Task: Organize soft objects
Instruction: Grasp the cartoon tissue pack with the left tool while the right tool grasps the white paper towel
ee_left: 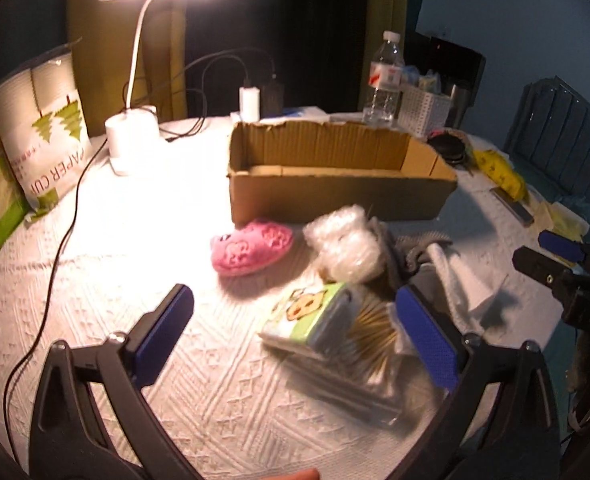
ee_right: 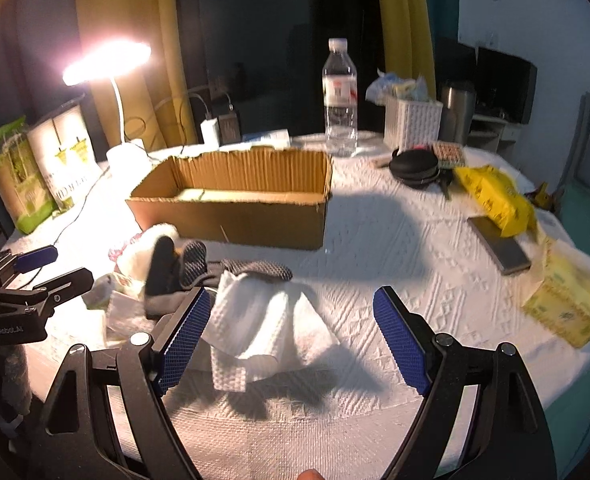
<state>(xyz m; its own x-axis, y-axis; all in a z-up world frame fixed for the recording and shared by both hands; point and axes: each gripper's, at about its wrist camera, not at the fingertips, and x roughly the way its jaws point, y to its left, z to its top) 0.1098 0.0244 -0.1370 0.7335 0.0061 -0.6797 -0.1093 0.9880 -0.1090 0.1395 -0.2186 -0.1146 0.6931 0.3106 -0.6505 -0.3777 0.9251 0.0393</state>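
The box (ee_left: 335, 172) stands open on the bench (ee_left: 95, 280), and everything soft lies in front of it. The pink slipper (ee_left: 253, 250) rests just before the box's front wall. Beside the slipper sits a clear bag (ee_left: 347, 244), and nearer than that a green pack (ee_left: 311, 312) lies on a bundle of sticks (ee_left: 375, 324). A dark sock (ee_right: 175, 268) and a white cloth (ee_right: 271, 320) lie in front of the box toward its right end, the cloth overlapping the sock.

The left hand-held gripper (ee_left: 295, 340) is spread wide, holding nothing, with the green pack between its pads. The right hand-held gripper (ee_right: 291, 336) is likewise spread wide and holds nothing, the cloth lying against its left pad.

Behind the box stand a lamp (ee_left: 135, 132) and a bottle (ee_right: 339, 100).
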